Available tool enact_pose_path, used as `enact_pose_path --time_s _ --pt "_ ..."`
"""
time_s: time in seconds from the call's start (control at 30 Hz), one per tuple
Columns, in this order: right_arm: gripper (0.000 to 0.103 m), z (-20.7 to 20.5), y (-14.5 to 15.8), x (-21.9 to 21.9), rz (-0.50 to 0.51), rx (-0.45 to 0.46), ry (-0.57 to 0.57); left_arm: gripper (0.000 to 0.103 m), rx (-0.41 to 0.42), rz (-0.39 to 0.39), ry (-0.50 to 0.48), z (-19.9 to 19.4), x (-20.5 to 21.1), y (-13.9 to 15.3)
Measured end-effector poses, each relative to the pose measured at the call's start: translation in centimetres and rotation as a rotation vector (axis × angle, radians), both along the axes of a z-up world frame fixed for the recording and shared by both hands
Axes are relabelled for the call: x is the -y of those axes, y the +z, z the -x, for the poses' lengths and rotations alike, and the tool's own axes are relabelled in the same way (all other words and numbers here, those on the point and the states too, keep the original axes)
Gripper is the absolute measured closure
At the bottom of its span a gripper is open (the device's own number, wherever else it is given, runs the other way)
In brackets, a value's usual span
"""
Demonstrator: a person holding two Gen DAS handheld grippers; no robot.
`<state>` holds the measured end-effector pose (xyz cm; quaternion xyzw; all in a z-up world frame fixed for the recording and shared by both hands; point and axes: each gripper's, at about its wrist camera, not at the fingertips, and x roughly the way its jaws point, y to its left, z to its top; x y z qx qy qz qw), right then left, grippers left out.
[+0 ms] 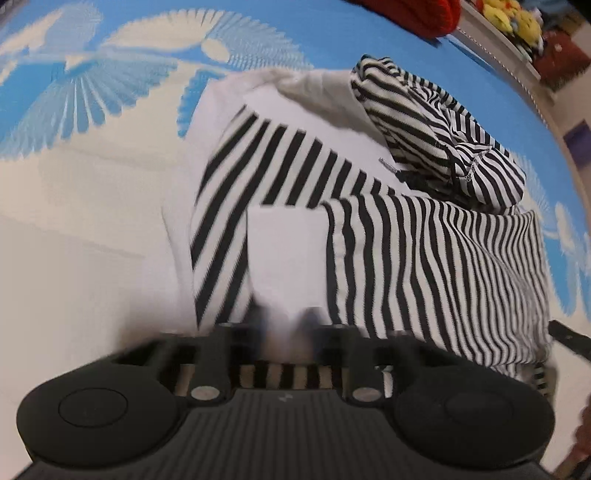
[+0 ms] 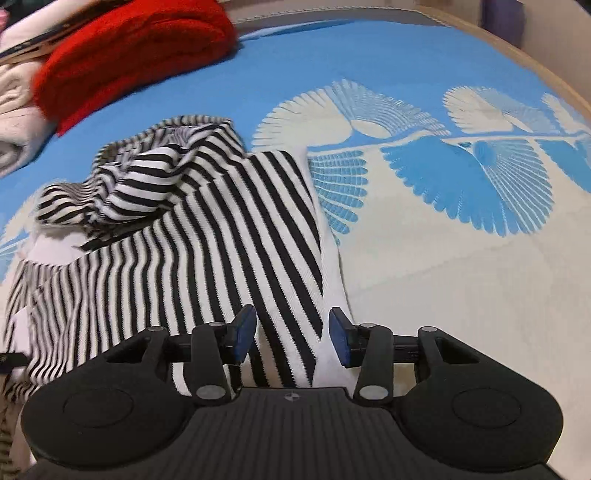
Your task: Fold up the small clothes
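Left claw sat at the lower centre of its own view, blurred, its two blue pads drawn together on a white fold of the striped garment. Right claw stood at the lower centre of the other view with its jaws parted; the two blue pads flanked the garment's near edge, and cloth lay between them without either pad pressing on it. Both claws pointed steeply down toward the bed.

One black-and-white striped garment was visible, with broad stripes on one panel, fine stripes on another, and its hood bunched toward the upper left of the right-wrist frame. It lay spread on the blue and cream bedspread, which filled most of both views. One red folded item lay at the upper left of the right-wrist frame, apart from the garment, with pale folded fabric just beside it at the left edge. Some yellow soft toys showed in the upper right corner of the left-wrist frame; their number could not be counted.
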<state>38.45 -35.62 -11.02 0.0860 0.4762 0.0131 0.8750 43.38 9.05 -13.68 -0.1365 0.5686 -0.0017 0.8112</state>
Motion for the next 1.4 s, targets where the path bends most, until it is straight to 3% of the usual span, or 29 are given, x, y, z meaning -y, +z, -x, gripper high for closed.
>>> enact_pose_path --time_s 0.13,0.27,0.4,0.47,0.63,0.73,0.8,0.87,0.93,1.07,1.17,1.27,1.4 --pt "0.054 1.6 0.5 -1.2 0.102 0.033 0.219 0.098 0.117 -0.030 -0.022 0.3 0.4 2.5" --pt "0.054 3.3 0.3 -2.6 0.197 0.032 0.389 0.098 0.132 -0.016 -0.003 0.0 0.7 3.2" --pt "0.058 4.6 -1.2 -4.5 0.404 0.048 0.494 0.098 0.158 0.011 0.010 0.1 0.8 4.0" --pt "0.095 4.9 -1.5 -4.6 0.475 0.044 0.495 0.098 0.184 0.034 0.009 0.2 0.8 4.7" --pt "0.097 5.1 2.5 -1.3 0.311 0.092 0.364 0.098 0.315 0.135 -0.041 0.8 1.2 7.8" --pt "0.097 5.7 2.9 0.3 0.329 0.049 0.329 0.098 0.362 0.198 -0.079 1.2 1.5 8.9" --pt "0.097 5.9 2.0 0.8 0.361 -0.009 0.308 0.098 0.297 0.152 -0.089 0.9 1.9 7.9" --pt "0.095 6.0 1.3 0.5 0.331 -0.048 0.345 0.098 0.188 0.060 -0.075 0.5 1.8 5.9" --pt "0.090 6.2 1.5 -0.3 0.340 -0.027 0.373 0.098 0.138 0.042 -0.039 0.4 1.2 4.9" --pt "0.070 6.3 4.3 0.4 0.186 0.086 0.380 0.098 0.198 0.072 -0.040 1.0 0.9 6.6" --pt "0.069 5.7 5.8 1.9 0.057 0.152 0.316 0.098 0.258 0.100 -0.047 1.8 0.8 8.6" --pt "0.068 4.5 5.4 2.4 -0.023 0.167 0.235 0.098 0.249 0.044 -0.048 2.1 1.0 8.9" --pt "0.068 3.1 2.0 0.5 0.060 0.072 0.239 0.097 0.171 -0.036 0.009 1.6 0.5 7.4"
